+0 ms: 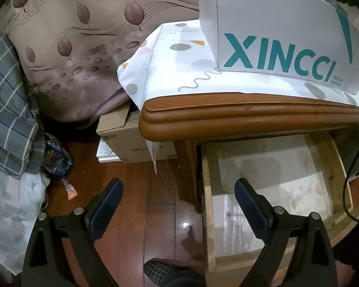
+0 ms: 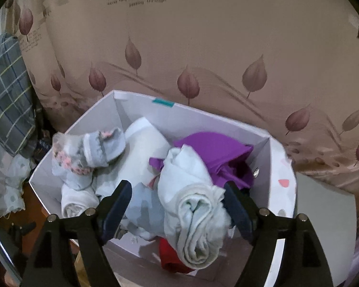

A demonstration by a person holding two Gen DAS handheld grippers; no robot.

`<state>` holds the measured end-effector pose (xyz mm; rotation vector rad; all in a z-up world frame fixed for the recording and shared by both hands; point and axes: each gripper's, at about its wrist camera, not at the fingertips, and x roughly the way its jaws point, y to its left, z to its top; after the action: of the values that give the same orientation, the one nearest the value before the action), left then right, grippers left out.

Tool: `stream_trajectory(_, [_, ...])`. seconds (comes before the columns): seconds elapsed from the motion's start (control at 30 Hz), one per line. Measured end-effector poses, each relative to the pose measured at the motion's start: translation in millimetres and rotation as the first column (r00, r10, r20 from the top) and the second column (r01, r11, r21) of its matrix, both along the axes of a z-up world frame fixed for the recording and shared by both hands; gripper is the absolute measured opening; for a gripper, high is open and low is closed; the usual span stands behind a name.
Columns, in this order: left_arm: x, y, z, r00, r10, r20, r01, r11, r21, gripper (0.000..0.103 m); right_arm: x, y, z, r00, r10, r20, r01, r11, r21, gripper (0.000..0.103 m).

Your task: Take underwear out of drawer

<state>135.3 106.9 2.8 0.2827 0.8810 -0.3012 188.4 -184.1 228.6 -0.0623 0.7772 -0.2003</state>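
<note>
Pale, rolled cotton: the underwear (image 2: 196,222) lies in the white box (image 2: 278,191), on top of the other clothes, between the fingers of the right gripper (image 2: 178,205). Its long axis runs from the box's near wall up and away toward the middle; the coiled, open end faces the camera and the looser end trails back toward a purple garment (image 2: 210,148). The right jaws stand wide apart. The left pad (image 2: 118,203) is clear of the roll; the right pad (image 2: 237,212) is just beside its frayed edge, and contact there cannot be told. Nothing is pinched.

The right wrist view alone shows the box's inside: a grey sock with pink trim (image 2: 100,150) at the far left, a white roll (image 2: 76,201) below it, a red piece (image 2: 170,253) under the underwear.

The left wrist view alone shows the drawer (image 1: 332,157), pulled out of a brown nightstand (image 1: 203,117), with a bare pale liner on its bottom. The same box (image 1: 275,35) stands on a patterned cloth (image 1: 179,55) on top, its teal XINCCI lettering facing the camera. The left gripper (image 1: 179,189) hangs with jaws spread and empty, one finger over the wood floor (image 1: 136,215), the other over the drawer.
</note>
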Motion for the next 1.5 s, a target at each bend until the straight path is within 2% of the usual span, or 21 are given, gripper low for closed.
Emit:
stream_trajectory(0.2, [0, -1, 0, 1.000, 0.001, 0.000, -0.001, 1.000, 0.001, 0.093, -17, 9, 19, 0.999, 0.022, 0.043, -0.022, 1.000, -0.003, 0.081])
stream_trajectory(0.33, [-2, -3, 1, 1.000, 0.001, 0.006, -0.001, 1.000, 0.008, 0.093, -54, 26, 31, 0.993, 0.058, 0.099, -0.058, 0.998, 0.000, 0.081])
stream_trajectory(0.43, [-3, -3, 1, 1.000, 0.012, 0.003, -0.012, 1.000, 0.001, 0.093, -93, 32, 29, 0.986, 0.071, 0.152, -0.085, 0.992, 0.092, 0.081])
stream_trajectory(0.53, [-4, -1, -1, 0.999, 0.051, -0.012, -0.051, 0.999, -0.004, 0.093, -128, 35, 20, 0.981, 0.042, 0.188, -0.069, 0.988, 0.141, 0.081])
stream_trajectory(0.63, [-7, 0, 0, 0.996, 0.083, -0.024, -0.084, 0.996, -0.026, 0.093, -169, 37, 1, 0.974, -0.019, 0.226, -0.018, 0.987, 0.159, 0.082])
stream_trajectory(0.7, [-11, -4, 1, 0.993, 0.119, 0.012, -0.119, 0.993, 0.003, 0.093, -192, 38, -17, 0.970, -0.064, 0.236, 0.027, 0.987, 0.159, 0.083])
stream_trajectory(0.77, [-13, -6, 4, 0.989, 0.145, 0.026, -0.145, 0.989, 0.009, 0.093, -211, 34, -42, 0.967, -0.137, 0.217, 0.098, 0.978, 0.181, 0.083])
stream_trajectory(0.93, [-29, -6, 10, 0.984, 0.178, 0.004, -0.178, 0.984, -0.005, 0.093, -233, 23, -99, 0.969, -0.211, 0.131, 0.181, 0.961, 0.209, 0.083])
stream_trajectory(1.17, [-68, -17, 20, 0.984, 0.180, -0.020, -0.179, 0.984, 0.021, 0.093, -250, 36, -146, 0.977, -0.194, 0.085, 0.178, 0.969, 0.171, 0.083])
stream_trajectory(1.33, [-96, -24, 29, 0.981, 0.196, 0.000, -0.195, 0.980, 0.042, 0.093, -259, 48, -158, 0.983, -0.166, 0.072, 0.154, 0.977, 0.150, 0.083])
stream_trajectory(1.5, [-116, -22, 39, 0.973, 0.229, -0.020, -0.229, 0.973, -0.008, 0.093, -269, 62, -161, 0.988, -0.135, 0.075, 0.126, 0.986, 0.111, 0.083])
